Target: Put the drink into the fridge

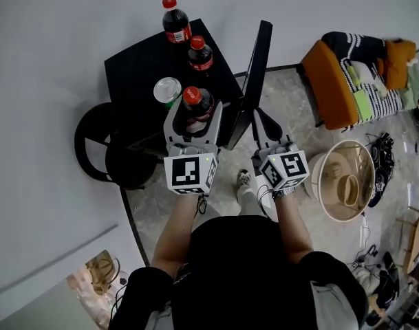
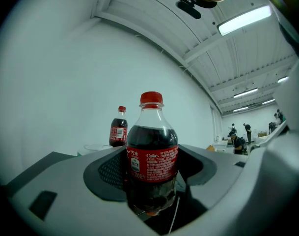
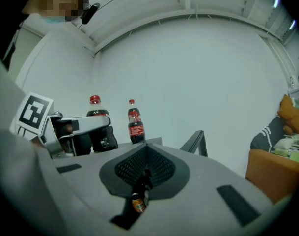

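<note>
My left gripper (image 1: 194, 113) is shut on a cola bottle (image 1: 195, 102) with a red cap, held upright just in front of the black fridge (image 1: 137, 74). In the left gripper view the bottle (image 2: 151, 156) fills the gap of the left gripper (image 2: 151, 183), both pads against its sides and its base off any surface. Two more cola bottles (image 1: 176, 20) (image 1: 200, 52) and a green-lidded cup (image 1: 168, 90) stand on the fridge top. The fridge door (image 1: 256, 74) stands open. Beside it my right gripper (image 1: 259, 117) is shut and holds nothing (image 3: 147, 163).
An orange sofa (image 1: 336, 88) with striped cushions stands at the right. A round woven basket (image 1: 347, 181) lies on the floor by my right arm. A black round stool (image 1: 102, 143) sits left of the fridge. White wall runs behind the fridge.
</note>
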The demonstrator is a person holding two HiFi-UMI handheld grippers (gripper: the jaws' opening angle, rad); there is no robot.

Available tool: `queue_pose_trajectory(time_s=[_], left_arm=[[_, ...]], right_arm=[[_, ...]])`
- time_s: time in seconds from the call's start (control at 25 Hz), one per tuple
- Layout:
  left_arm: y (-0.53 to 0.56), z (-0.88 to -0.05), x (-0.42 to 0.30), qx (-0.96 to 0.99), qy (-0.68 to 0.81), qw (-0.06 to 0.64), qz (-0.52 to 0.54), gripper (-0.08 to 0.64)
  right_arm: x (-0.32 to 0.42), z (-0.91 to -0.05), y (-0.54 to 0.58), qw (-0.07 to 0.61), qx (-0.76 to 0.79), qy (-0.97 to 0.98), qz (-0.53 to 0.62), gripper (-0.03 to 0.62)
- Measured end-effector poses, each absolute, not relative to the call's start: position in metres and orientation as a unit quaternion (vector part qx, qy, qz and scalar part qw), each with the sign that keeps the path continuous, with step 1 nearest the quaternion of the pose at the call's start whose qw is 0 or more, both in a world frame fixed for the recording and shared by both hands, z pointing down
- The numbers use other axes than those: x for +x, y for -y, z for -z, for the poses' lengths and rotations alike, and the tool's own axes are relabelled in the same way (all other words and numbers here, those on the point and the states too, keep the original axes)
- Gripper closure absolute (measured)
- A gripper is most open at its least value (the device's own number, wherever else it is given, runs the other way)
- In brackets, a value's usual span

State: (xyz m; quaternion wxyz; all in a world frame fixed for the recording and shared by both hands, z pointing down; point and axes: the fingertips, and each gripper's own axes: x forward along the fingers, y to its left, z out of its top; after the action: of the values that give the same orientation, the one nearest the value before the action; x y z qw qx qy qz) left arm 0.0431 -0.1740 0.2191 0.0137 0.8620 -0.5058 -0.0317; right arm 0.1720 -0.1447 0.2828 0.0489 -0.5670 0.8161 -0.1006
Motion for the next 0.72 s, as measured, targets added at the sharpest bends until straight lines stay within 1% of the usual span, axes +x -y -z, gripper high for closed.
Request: queue_pose_trajectory(time_s=[0.44,0.72], left_arm=[[0.122,-0.228,-0.014,0.907,0.42,0.017,0.03,0.247],[0.077,-0.23,-0.028,0.927,0.375,0.013,0.021,0.247]], right_arm=[[0.119,-0.272,0.083,0.064,-0.633,-0.767,0.079,0.577],[0.098,-0.248,0.032,0.071,-0.655,-0.751,0.046,0.578]])
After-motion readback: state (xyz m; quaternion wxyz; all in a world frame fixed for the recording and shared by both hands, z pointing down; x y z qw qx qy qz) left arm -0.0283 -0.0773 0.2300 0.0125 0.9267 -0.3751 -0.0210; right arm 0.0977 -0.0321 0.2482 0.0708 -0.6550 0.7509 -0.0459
